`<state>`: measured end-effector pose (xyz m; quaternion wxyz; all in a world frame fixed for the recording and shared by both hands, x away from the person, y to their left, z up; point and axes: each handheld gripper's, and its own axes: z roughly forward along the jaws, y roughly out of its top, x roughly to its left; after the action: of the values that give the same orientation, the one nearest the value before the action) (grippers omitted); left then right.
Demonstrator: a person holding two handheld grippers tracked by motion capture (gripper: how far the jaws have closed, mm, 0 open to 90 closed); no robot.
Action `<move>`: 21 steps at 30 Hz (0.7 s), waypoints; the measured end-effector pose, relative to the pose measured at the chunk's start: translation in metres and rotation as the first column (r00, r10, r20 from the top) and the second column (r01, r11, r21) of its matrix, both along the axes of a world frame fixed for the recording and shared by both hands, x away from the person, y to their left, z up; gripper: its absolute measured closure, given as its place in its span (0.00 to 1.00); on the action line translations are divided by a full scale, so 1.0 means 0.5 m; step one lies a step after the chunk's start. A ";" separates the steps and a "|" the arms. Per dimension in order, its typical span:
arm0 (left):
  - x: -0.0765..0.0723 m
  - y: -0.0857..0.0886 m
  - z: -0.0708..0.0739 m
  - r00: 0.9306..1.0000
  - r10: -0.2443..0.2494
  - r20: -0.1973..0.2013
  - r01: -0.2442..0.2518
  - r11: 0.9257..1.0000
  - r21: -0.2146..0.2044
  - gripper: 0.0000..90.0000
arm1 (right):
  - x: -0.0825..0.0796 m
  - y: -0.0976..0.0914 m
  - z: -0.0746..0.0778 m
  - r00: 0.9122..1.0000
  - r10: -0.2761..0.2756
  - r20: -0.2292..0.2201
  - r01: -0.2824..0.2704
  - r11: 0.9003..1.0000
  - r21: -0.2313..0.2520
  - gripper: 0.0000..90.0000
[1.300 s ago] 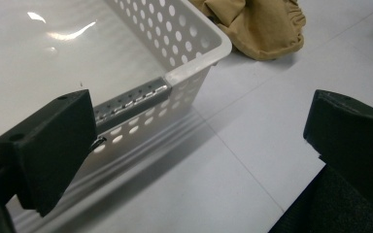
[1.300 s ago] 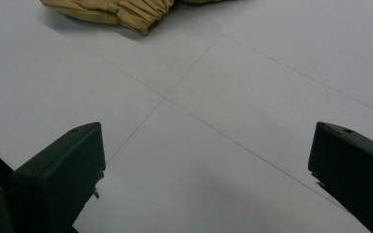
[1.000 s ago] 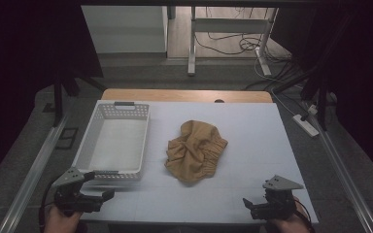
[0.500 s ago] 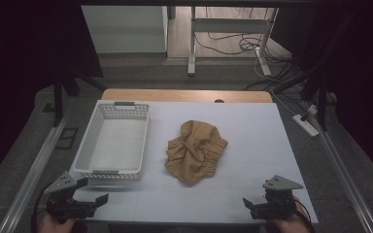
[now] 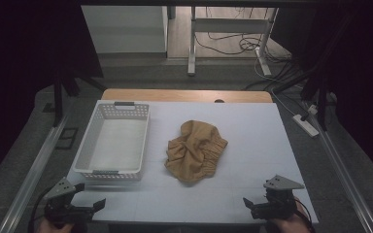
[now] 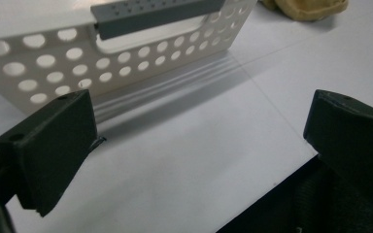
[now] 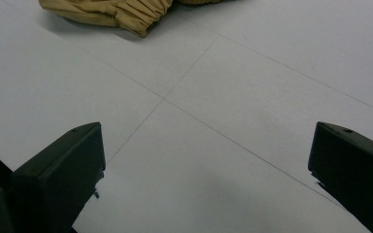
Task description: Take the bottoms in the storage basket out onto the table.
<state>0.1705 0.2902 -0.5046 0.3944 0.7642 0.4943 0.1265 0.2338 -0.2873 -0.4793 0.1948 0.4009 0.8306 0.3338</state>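
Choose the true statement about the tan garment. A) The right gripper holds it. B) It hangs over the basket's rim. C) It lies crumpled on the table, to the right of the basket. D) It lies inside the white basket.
C: the tan garment lies crumpled on the table, apart from the white basket on its left.

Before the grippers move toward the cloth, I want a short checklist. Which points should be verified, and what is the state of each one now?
1. Left gripper open and holding nothing: ok; in the left gripper view its jaws stand wide apart over the table.
2. Right gripper open and holding nothing: ok, jaws wide apart in the right gripper view.
3. Cloth free to grasp: ok; it lies crumpled mid-table, apart from the basket.
4. Basket has nothing inside: ok in the high view.
5. Path from each gripper to the cloth unobstructed: ok for the right; the left has the basket's near corner close by.
6. Best grasp point on the cloth: cannot tell.
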 end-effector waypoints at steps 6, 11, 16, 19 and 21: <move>-0.004 -0.002 0.000 1.000 0.002 0.007 -0.002 1.000 0.023 0.00 | 0.000 0.000 0.000 1.000 -0.003 0.002 0.003 1.000 0.002 0.01; -0.007 -0.004 -0.001 1.000 0.002 -0.007 -0.002 0.999 0.051 0.00 | 0.000 0.000 0.000 1.000 -0.002 0.002 0.002 1.000 0.001 0.01; -0.011 -0.003 -0.002 1.000 0.003 -0.017 -0.002 0.998 0.065 0.00 | 0.000 0.000 0.000 1.000 -0.003 0.001 0.003 1.000 0.001 0.01; -0.012 -0.001 -0.002 1.000 0.005 -0.021 -0.003 0.998 0.062 0.00 | 0.000 0.000 0.000 1.000 0.000 0.002 0.000 1.000 -0.003 0.01; -0.012 0.000 -0.003 1.000 0.005 -0.025 -0.004 0.998 0.061 0.00 | 0.000 0.001 0.000 1.000 0.000 0.001 0.000 1.000 -0.004 0.01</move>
<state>0.1647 0.2901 -0.5060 0.3646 0.7763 0.4968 0.1328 0.2337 -0.2869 -0.4792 0.1959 0.4005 0.8311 0.3325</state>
